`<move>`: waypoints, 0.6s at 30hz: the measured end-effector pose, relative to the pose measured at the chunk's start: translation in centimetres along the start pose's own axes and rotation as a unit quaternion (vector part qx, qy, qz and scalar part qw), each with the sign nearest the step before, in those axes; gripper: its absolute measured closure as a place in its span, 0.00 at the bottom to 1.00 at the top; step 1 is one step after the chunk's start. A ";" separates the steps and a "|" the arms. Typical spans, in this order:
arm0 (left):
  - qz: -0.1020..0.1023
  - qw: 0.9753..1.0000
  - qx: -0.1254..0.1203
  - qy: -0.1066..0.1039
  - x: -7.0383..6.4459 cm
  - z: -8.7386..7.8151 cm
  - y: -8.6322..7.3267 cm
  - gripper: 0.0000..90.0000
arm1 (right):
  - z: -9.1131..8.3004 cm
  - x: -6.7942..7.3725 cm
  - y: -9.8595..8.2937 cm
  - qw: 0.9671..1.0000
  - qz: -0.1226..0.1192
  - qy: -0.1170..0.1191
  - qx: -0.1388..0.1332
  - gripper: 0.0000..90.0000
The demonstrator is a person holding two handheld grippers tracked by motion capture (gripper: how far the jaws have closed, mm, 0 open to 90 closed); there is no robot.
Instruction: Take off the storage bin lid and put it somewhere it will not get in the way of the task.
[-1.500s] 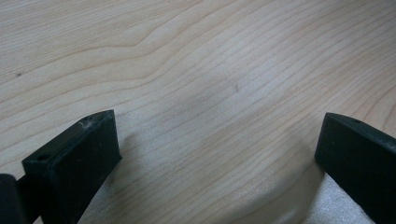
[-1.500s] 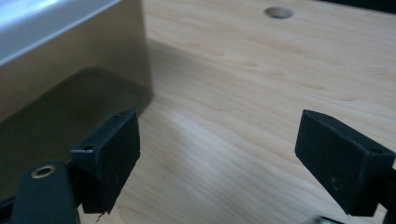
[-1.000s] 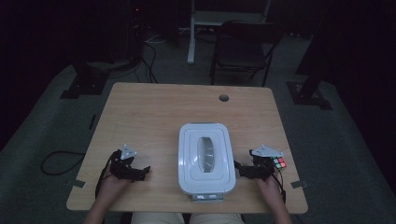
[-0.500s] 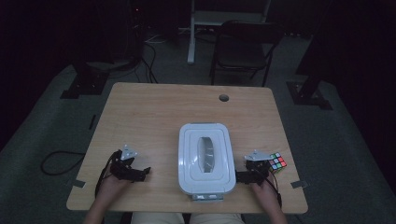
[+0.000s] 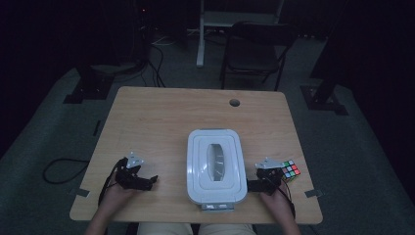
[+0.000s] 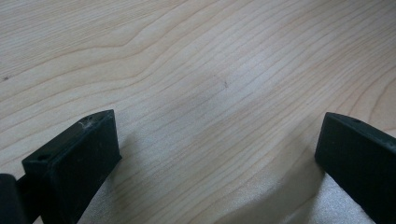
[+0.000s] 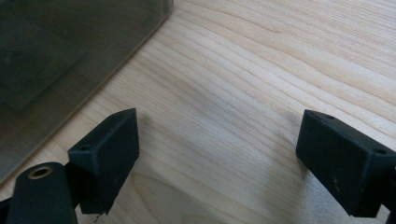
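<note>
From above, a white lidded box [image 5: 216, 166] sat on the wooden surface [image 5: 161, 122], a colour cube [image 5: 290, 170] right of it (near the edge). Left tongs [image 6: 215, 154] gaped wide over bare wood. Right tongs [image 7: 217, 158] stood wide, just beside the box.

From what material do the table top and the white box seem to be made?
The table top looks like light wood or a wood-pattern laminate, matte: grain lines run across it. The white box looks like plastic, smooth with a slight shine; its wall in the right gripper view seems translucent grey.
</note>
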State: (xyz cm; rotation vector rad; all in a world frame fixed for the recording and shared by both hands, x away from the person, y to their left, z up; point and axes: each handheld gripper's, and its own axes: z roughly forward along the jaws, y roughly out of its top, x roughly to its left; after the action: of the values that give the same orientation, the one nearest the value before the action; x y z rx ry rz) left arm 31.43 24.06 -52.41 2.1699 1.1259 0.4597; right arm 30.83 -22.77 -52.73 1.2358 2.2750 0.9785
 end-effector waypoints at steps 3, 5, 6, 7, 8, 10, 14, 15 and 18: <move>0.006 1.000 0.000 -0.005 0.1 0.0 0.0 0.01 | 0.0 0.0 0.0 1.000 0.000 0.000 0.000 0.15; 0.008 1.000 0.000 -0.007 0.2 0.0 0.0 0.01 | 0.0 0.0 0.0 1.000 0.000 0.000 0.000 0.15; 0.010 1.000 0.000 -0.009 0.2 0.0 0.0 0.01 | 0.0 0.0 0.0 1.000 0.000 0.000 0.000 0.15; 0.009 1.000 0.000 -0.009 0.2 0.0 0.0 0.01 | 0.0 0.0 0.0 1.000 0.000 0.000 0.000 0.15; 0.010 1.000 0.001 -0.009 0.2 0.0 0.0 0.01 | 0.0 0.0 0.0 1.000 0.000 0.000 0.000 0.15; 0.010 1.000 0.002 -0.011 0.3 0.0 0.0 0.01 | 0.0 0.0 0.0 1.000 0.000 0.000 0.000 0.15; 0.004 1.000 0.007 -0.015 0.4 -0.3 0.0 0.01 | 0.0 0.0 0.0 1.000 0.000 0.000 0.000 0.14; -0.002 1.000 0.001 -0.024 0.3 -0.5 0.0 0.01 | 0.0 0.0 0.0 1.000 0.001 0.000 0.000 0.14; 0.002 1.000 -0.002 -0.027 -0.2 -1.1 0.4 0.01 | 0.0 0.0 0.0 1.000 0.000 0.000 0.000 0.14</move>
State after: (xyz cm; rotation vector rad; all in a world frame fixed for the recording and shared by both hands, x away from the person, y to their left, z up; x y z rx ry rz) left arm 30.92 24.11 -51.36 2.1693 1.0899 0.4027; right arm 30.83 -22.77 -52.73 1.2371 2.2742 0.9785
